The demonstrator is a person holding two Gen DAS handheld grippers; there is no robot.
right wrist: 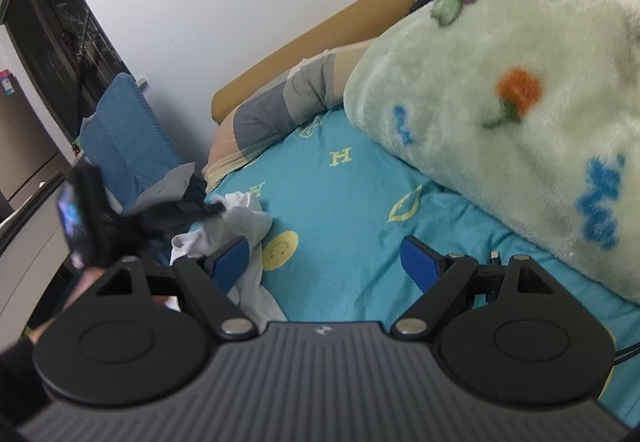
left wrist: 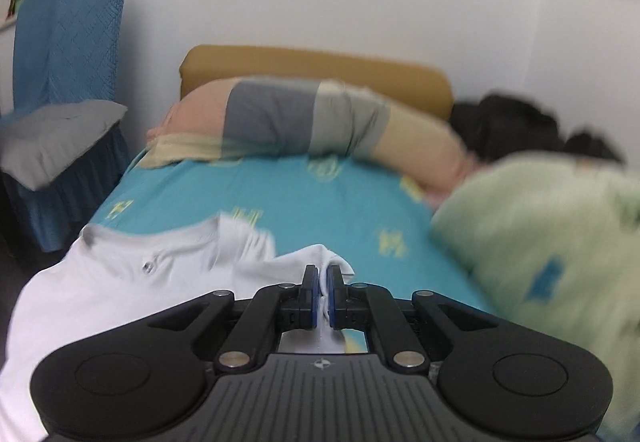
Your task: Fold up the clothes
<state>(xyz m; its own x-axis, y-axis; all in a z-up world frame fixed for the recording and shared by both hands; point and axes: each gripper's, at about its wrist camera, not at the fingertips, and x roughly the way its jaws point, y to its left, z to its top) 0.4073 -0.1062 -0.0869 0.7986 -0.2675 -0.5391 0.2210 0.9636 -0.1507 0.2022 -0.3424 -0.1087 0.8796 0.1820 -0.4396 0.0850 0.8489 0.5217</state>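
A white shirt (left wrist: pixel 120 282) with a buttoned collar lies on the turquoise bed sheet (left wrist: pixel 300 194), at the near left of the left wrist view. My left gripper (left wrist: pixel 323 274) is shut on a bunched fold of this shirt, which pokes up between the blue pads. In the right wrist view the same white shirt (right wrist: pixel 240 218) lies crumpled at the left, with the left gripper (right wrist: pixel 212 208) blurred and holding it. My right gripper (right wrist: pixel 326 254) is open and empty above the sheet (right wrist: pixel 352 210), its left finger (right wrist: pixel 230 258) over the shirt's edge.
A pale green fleece blanket (right wrist: pixel 520 82) is heaped on the right of the bed. A striped pillow (left wrist: pixel 280 118) lies against the tan headboard (left wrist: pixel 320 62). A blue-covered chair (left wrist: pixel 68 34) with a grey cushion (left wrist: pixel 56 138) stands left of the bed. A cable (right wrist: pixel 496 256) lies by the blanket.
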